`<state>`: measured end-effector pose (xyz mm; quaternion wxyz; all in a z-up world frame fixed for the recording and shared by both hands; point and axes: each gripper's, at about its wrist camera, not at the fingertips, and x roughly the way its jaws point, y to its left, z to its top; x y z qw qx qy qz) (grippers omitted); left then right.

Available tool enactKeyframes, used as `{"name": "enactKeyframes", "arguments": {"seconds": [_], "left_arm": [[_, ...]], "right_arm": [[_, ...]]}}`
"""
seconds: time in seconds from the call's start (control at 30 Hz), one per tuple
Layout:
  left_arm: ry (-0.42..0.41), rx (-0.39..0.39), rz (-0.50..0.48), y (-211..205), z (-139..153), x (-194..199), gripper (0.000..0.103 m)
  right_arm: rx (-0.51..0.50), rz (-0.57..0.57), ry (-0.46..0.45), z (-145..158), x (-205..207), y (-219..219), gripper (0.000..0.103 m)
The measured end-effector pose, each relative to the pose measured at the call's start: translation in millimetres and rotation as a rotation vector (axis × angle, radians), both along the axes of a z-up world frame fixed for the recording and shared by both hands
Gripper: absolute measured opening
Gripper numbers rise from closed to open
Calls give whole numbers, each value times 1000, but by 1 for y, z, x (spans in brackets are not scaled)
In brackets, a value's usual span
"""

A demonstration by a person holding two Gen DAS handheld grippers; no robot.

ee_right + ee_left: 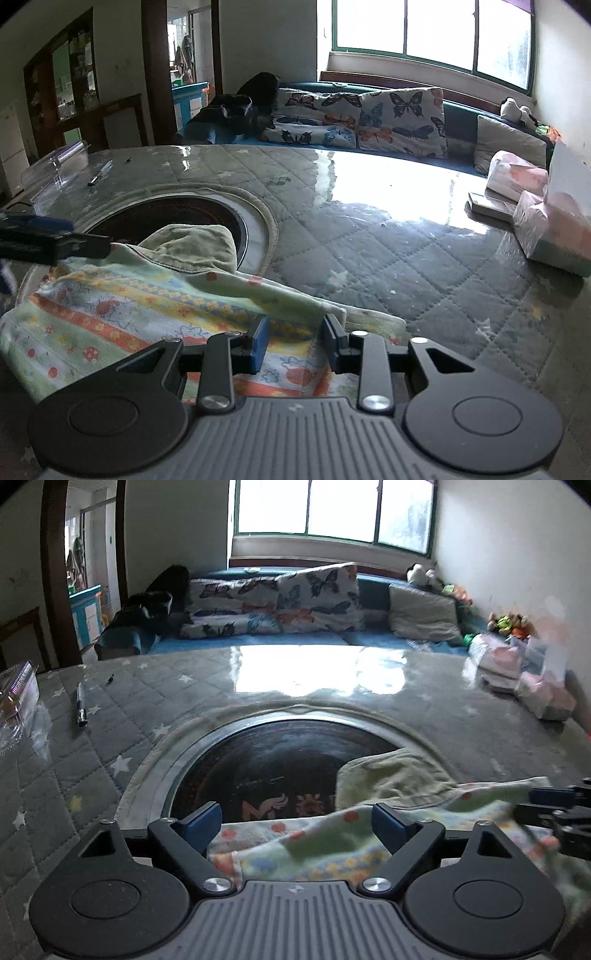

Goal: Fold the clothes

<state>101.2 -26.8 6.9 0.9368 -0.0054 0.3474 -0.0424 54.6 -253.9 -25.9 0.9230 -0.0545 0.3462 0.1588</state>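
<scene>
A small patterned garment (122,314), pale green with orange and yellow bands, lies at the near table edge, partly over a plain pale-green cloth (192,247). It also shows in the left wrist view (306,842). My left gripper (295,821) is open, jaws wide, over the garment's left edge. My right gripper (295,341) is open, its fingers straddling the garment's right edge near a fold. The right gripper's fingers (546,801) reach in from the right in the left wrist view. The left gripper's fingers (55,240) show at the left in the right wrist view.
The table has a grey quilted star cover (388,243) under clear plastic, with a round dark glass inset (280,764). A pen (81,705) and a clear plastic box (18,686) lie at the left. Tissue packs (554,229) stand at the right. A sofa with butterfly cushions (280,598) is behind.
</scene>
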Motion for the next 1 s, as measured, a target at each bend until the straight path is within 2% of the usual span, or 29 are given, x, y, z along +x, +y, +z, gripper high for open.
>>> {"name": "enactKeyframes", "arguments": {"seconds": [0.1, 0.2, 0.47, 0.73, 0.83, 1.0], "left_arm": [[21, 28, 8, 2, -10, 6, 91], [32, 21, 2, 3, -16, 8, 91], [5, 25, 31, 15, -3, -1, 91], [17, 40, 9, 16, -6, -8, 91], [46, 60, 34, 18, -14, -3, 91], [38, 14, 72, 35, -6, -16, 92]], "right_arm": [[1, 2, 1, 0, 1, -1, 31], [0, 2, 1, 0, 2, -1, 31], [-2, 30, -38, 17, -10, 5, 33], [11, 129, -60, 30, -40, 35, 48], [2, 185, -58, 31, -53, 48, 49], [-28, 268, -67, 33, -70, 67, 53]]}}
